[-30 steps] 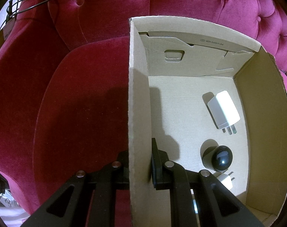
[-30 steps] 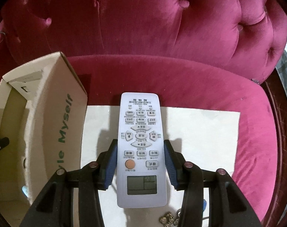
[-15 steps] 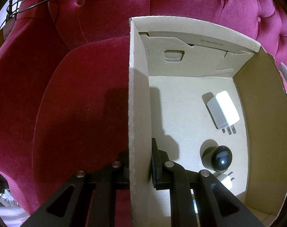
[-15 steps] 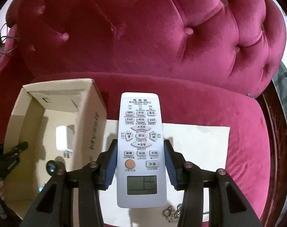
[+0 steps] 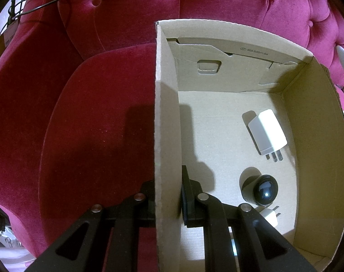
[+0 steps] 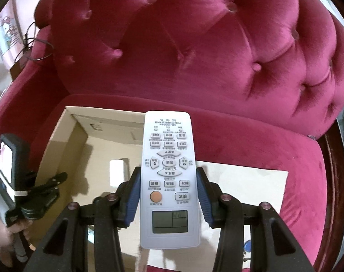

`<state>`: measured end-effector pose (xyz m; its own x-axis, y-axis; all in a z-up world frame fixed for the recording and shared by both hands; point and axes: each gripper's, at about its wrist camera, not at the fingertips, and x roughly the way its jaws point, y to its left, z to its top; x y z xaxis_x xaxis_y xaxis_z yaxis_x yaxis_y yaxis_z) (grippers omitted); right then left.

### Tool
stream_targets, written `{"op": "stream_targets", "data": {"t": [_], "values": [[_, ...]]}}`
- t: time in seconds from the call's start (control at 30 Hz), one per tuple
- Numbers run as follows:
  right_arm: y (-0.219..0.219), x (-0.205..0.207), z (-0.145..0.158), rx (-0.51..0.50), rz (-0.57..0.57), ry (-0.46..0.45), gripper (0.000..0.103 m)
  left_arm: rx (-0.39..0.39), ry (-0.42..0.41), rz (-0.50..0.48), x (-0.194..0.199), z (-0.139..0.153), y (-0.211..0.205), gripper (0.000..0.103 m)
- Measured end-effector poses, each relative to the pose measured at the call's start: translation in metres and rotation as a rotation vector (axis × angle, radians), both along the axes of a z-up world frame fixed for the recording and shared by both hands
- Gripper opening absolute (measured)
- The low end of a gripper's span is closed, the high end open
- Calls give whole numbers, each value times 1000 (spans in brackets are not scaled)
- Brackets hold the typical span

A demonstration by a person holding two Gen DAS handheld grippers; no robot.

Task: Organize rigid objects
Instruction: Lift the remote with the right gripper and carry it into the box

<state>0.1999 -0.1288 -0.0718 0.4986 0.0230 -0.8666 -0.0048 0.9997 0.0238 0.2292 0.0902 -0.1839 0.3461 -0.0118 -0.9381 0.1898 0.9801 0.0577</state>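
My right gripper is shut on a white remote control, its blue pads pressing both long sides, and holds it in the air over the right wall of an open cardboard box. In the left wrist view my left gripper is shut on the box's left wall, one finger inside and one outside. Inside the box lie a white charger plug, a black round-topped object and a smaller white plug. The left gripper also shows at the left of the right wrist view.
The box stands on the seat of a crimson tufted velvet sofa. A pale sheet lies on the seat right of the box, with small items at its near edge. A black cable loops over the sofa arm.
My right gripper has risen and swung left with the remote, so it is now over the box's right wall. The left gripper and the box have not moved.
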Motion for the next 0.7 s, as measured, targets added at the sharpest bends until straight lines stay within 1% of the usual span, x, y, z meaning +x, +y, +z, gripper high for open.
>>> {"op": "stream_targets", "data": {"t": [0.27, 0.47, 0.7], "values": [[33, 3, 2, 12, 73, -1, 49, -3, 0, 1, 0, 0, 0, 14], [60, 8, -6, 26, 130, 16, 49, -3, 1, 0, 0, 2, 0, 14], [83, 12, -21, 41, 165, 40, 49, -9, 2, 1, 1, 3, 1, 14]]}}
